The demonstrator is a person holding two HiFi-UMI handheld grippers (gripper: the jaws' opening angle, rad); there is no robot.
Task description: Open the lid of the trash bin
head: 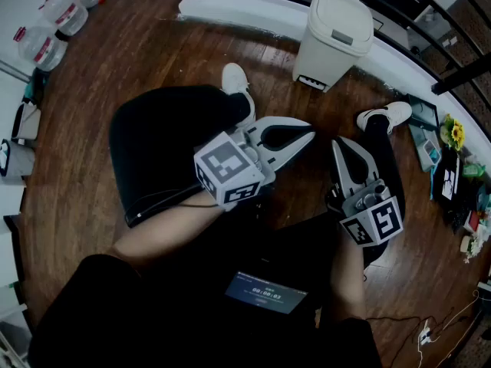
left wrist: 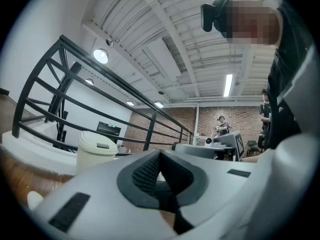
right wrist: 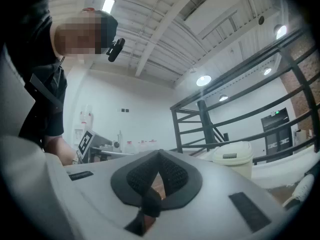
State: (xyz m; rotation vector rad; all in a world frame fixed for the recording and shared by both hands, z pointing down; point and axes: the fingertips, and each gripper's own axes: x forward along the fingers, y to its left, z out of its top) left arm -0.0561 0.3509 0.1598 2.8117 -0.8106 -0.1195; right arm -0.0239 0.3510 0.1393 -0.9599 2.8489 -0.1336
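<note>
The person sits on a wooden floor, knees drawn up, holding both grippers over the lap. The left gripper points to the right and slightly far. In the left gripper view its jaws are pressed together at the tips, with nothing between them. The right gripper points far. Its jaws also meet at the tips and hold nothing. The two grippers lie near each other, tips apart.

The trash bin stands on the floor at the far side, beyond both grippers and well apart from them. It is just beside a white ledge under a black railing. Its lid lies shut. The bin also shows in the left gripper view and the right gripper view. White shoes rest on the floor between the grippers and the bin.
</note>
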